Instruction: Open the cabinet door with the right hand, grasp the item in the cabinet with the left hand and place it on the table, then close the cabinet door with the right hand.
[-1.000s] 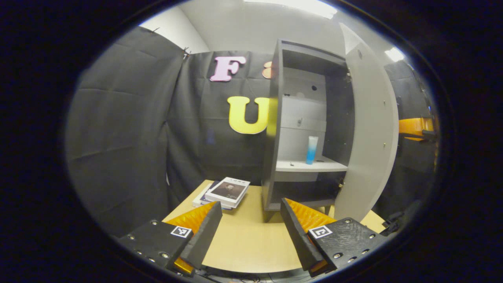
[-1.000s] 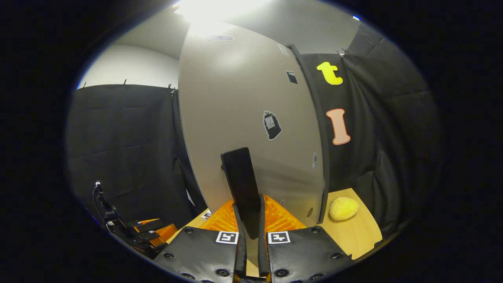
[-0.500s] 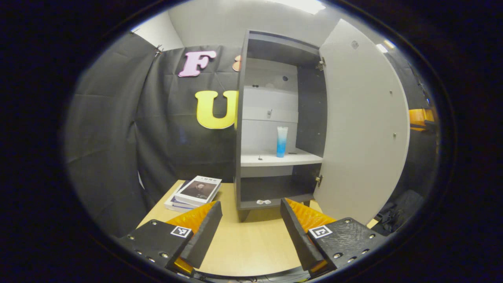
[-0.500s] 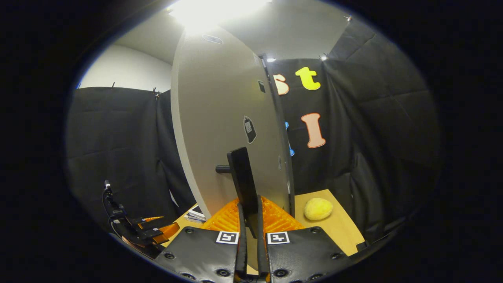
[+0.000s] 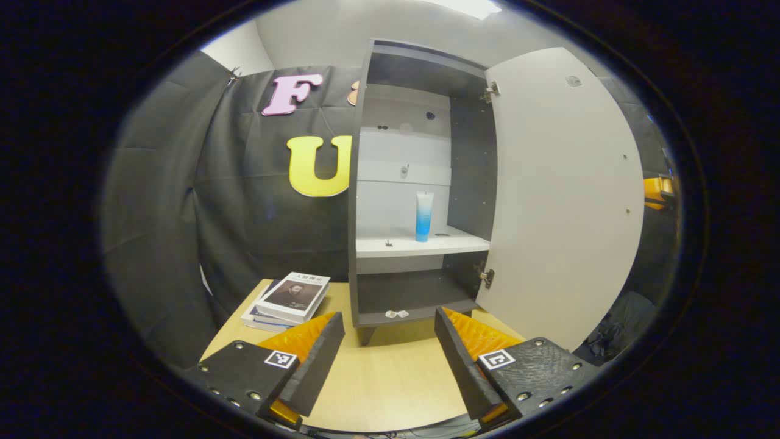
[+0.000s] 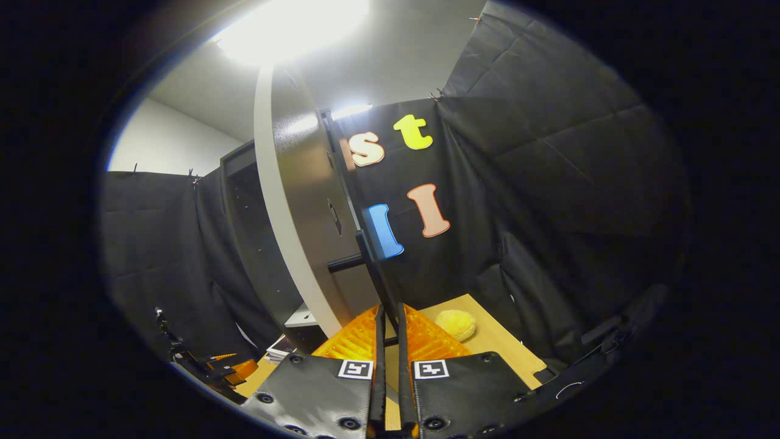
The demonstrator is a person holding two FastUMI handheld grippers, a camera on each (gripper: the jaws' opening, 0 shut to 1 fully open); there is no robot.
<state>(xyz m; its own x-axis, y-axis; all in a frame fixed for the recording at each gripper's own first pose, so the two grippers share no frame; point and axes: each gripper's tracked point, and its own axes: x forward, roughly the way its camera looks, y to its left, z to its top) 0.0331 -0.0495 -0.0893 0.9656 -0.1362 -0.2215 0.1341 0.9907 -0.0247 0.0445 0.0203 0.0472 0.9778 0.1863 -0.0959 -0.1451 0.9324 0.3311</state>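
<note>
Cabinet door swung wide open, right gripper clamped on its handle, left gripper jaws spread and empty over the table, tube upright on the shelf at 12 o'clock; grasp, placing, closing remain.

- Black cloth walls, creased, pinned along the top.
- White wall above.
- Bright ceiling light.
- Light wooden table.
</note>
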